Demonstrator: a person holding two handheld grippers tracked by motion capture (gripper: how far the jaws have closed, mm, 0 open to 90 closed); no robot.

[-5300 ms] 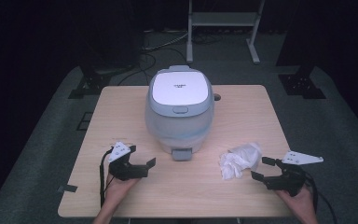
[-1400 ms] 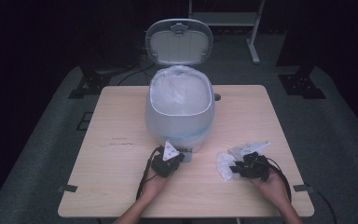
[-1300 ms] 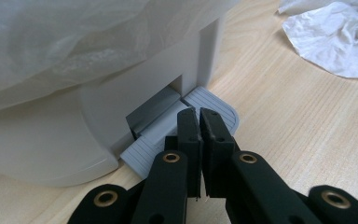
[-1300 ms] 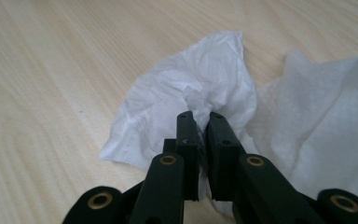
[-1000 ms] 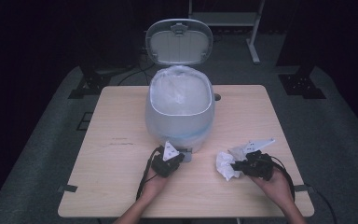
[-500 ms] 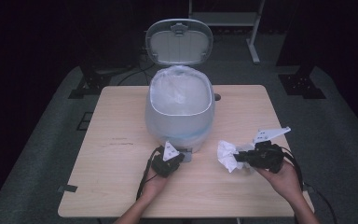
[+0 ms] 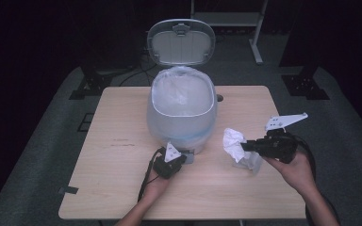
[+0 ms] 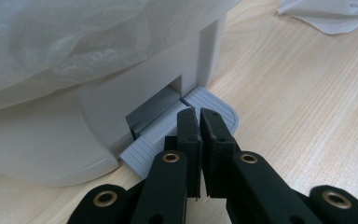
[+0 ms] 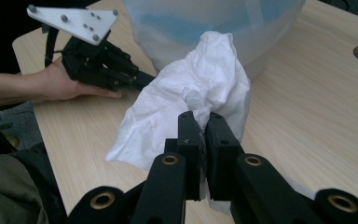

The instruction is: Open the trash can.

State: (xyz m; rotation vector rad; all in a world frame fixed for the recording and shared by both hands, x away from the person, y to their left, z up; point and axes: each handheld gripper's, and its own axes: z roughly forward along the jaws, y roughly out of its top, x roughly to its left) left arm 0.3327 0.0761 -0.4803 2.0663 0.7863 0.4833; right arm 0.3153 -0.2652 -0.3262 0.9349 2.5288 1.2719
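1. Left gripper [image 8: 200, 114] sits closed with nothing between its jaws, tips pressing the grey pedal [image 8: 214, 109] at the bin's [image 7: 181, 115] base.
2. Bin lid [image 7: 181, 41] stands open.
3. Right gripper [image 9: 204, 119] pinches the white tissue [image 9: 191, 100], lifted off the table [image 7: 118, 160] just right of the bin.

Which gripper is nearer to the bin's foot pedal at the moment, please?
The left. The left gripper rests its shut tips on the foot pedal at the bin's base; the right gripper is off to the side, raised, holding the crumpled tissue.
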